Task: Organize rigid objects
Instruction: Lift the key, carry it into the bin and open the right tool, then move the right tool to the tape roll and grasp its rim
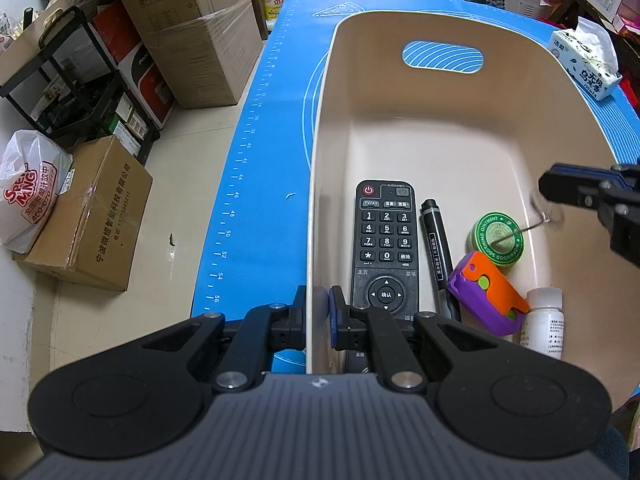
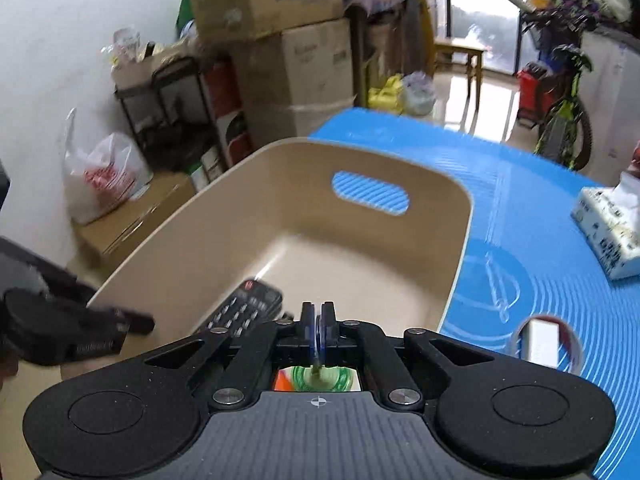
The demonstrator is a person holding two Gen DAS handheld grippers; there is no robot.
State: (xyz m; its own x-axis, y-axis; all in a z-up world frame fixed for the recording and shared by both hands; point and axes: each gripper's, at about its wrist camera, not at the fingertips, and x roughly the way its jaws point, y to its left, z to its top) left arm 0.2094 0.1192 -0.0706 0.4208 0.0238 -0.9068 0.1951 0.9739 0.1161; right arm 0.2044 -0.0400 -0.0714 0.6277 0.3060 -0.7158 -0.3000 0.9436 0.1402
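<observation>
A beige bin (image 1: 440, 32) stands on the blue mat (image 1: 256, 152). In it lie a black remote (image 1: 385, 246), a black marker (image 1: 438, 254), a green ointment tin (image 1: 497, 242), an orange and purple toy (image 1: 486, 294) and a white bottle (image 1: 543, 322). My left gripper (image 1: 318, 320) is shut on the bin's left wall. My right gripper (image 2: 318, 334) is shut on a thin L-shaped hex key (image 1: 524, 230) and holds it above the tin (image 2: 322, 378). It shows at the right edge of the left wrist view (image 1: 568, 192).
A tissue pack (image 1: 584, 62) lies on the mat right of the bin, also in the right wrist view (image 2: 608, 228). A small white box with a ring around it (image 2: 546, 344) lies on the mat near my right gripper. Cardboard boxes (image 1: 192, 28) and a shelf stand left of the table.
</observation>
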